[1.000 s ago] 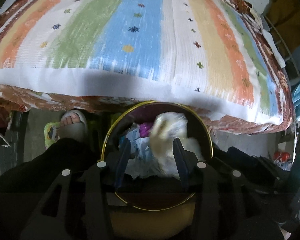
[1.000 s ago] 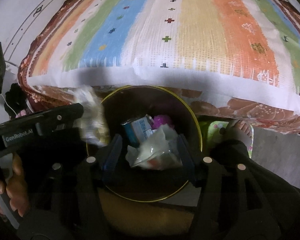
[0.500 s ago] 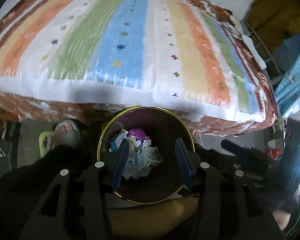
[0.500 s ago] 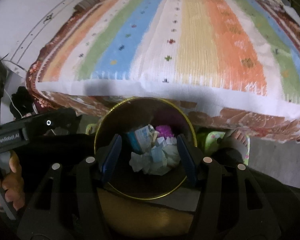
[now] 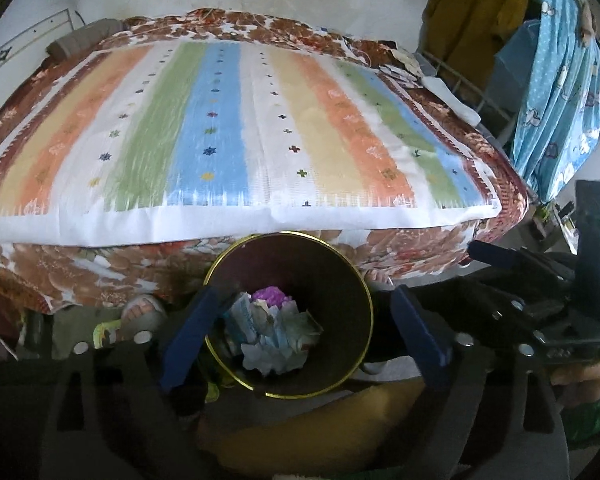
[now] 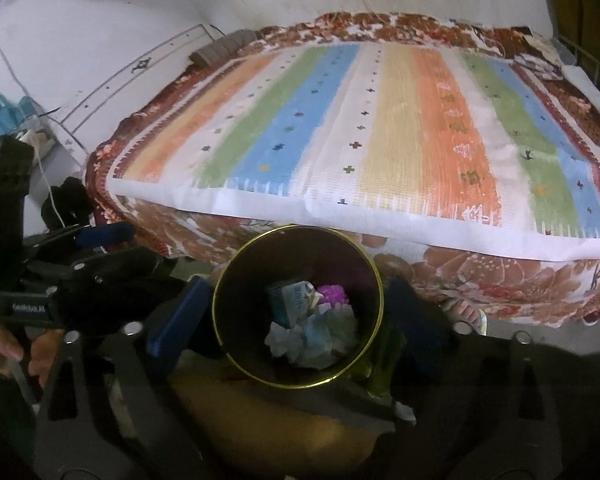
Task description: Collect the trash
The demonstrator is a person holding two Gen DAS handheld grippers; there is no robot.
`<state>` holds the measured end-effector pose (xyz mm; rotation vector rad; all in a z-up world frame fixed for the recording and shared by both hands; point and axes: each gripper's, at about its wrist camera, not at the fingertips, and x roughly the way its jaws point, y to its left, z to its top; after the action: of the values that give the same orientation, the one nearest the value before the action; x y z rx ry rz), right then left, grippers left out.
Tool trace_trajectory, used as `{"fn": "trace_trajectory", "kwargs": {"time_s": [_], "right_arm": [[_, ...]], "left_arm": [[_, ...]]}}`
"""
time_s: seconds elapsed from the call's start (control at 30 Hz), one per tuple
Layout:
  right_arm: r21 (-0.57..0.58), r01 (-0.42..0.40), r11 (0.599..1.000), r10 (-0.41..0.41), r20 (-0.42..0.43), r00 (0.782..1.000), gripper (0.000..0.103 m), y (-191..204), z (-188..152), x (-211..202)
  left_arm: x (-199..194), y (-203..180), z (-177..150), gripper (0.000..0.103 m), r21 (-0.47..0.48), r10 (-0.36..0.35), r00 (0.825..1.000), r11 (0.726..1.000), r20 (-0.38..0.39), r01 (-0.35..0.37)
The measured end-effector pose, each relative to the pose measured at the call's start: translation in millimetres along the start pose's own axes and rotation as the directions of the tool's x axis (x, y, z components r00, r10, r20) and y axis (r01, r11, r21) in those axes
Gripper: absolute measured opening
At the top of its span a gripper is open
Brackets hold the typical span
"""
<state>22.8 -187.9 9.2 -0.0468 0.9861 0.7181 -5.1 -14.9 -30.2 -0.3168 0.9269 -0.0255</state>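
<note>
From the left wrist view, a sandalled foot (image 5: 142,312) shows at the far left on the floor, just beside the bin (image 5: 332,384). The left gripper (image 5: 300,328) hangs over that bin with its blue fingers (image 5: 188,332) spread wide and nothing between them. The bin is dark inside with a gold rim, standing on the floor against the foot of the bed (image 5: 236,128). The trash (image 5: 274,332) lies inside it: crumpled white and bluish paper, a small carton and a purple wad at the back. The bed carries a cover striped in orange, green, blue and yellow over a brown flowered sheet. To the right, the right gripper's (image 5: 496,254) black body reaches in from the edge, and blue cloth (image 5: 560,80) hangs at the bed's far corner.

From the right wrist view, the left gripper (image 6: 108,234) appears at the left, held by a hand (image 6: 4,350). The right gripper (image 6: 296,312) hovers above the bin (image 6: 236,272), its fingers (image 6: 176,320) spread apart to either side of the rim and holding nothing. The trash (image 6: 312,336) sits in the bin's bottom, the carton (image 6: 290,300) upright at the back beside the purple wad (image 6: 332,294). A second foot (image 6: 466,314) shows right of the bin.
</note>
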Motion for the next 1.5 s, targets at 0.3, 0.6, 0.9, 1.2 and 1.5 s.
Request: {"fn": "trace_trajectory", "kwargs": {"time_s": [0.3,0.6,0.9,1.2,1.5], "right_arm": [[-0.065,0.017,0.998,-0.013,0.064,0.998,0.094,13,-18,-14],[-0.061,0.012,0.998,-0.008,0.062,0.998,0.094,13,-18,-14],[-0.063,0.005,0.998,-0.001,0.068,0.998,0.094,13,-18,-14],[-0.068,0.001,0.998,0.004,0.072,0.997,0.094,14,-16,-16],[-0.072,-0.003,0.997,0.008,0.072,0.997,0.094,17,-15,-15]], "left_arm": [[-6,-4,-13,0.097,0.040,0.087,0.995,0.995,0.047,-0.089],[-15,-3,-15,0.097,0.026,0.055,0.995,0.998,0.084,-0.058],[-17,-9,-18,0.097,0.046,0.065,0.994,0.997,0.083,-0.069],[-21,-9,-20,0.097,0.044,0.060,0.993,0.997,0.099,-0.064],[-21,-9,-20,0.097,0.043,0.060,0.993,0.997,0.098,-0.064]]}}
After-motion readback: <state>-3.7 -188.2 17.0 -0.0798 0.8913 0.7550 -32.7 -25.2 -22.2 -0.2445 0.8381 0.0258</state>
